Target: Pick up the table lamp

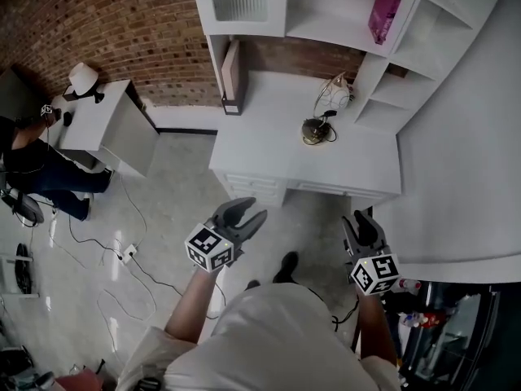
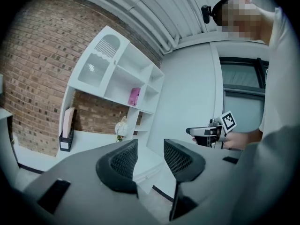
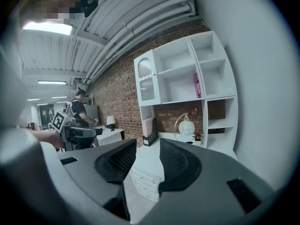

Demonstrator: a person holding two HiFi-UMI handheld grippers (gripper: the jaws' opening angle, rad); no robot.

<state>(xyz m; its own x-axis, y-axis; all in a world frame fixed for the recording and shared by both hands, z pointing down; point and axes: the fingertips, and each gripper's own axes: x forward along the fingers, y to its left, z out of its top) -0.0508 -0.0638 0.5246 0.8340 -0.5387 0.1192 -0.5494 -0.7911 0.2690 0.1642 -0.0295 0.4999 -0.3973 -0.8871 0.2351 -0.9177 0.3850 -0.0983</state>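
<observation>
The table lamp, a white globe in a gold arc on a round dark base, stands at the back right of the white desk, under the shelf unit. It also shows far off in the left gripper view, lamp, and in the right gripper view, lamp. My left gripper hovers over the floor in front of the desk, open and empty. My right gripper is beside it, also short of the desk, open with nothing between its fingers. Both point toward the desk: left gripper, right gripper.
A file holder stands at the desk's back left and a pink book on a shelf. A person stands at a second white table with another lamp. Cables lie on the floor. A white wall is at the right.
</observation>
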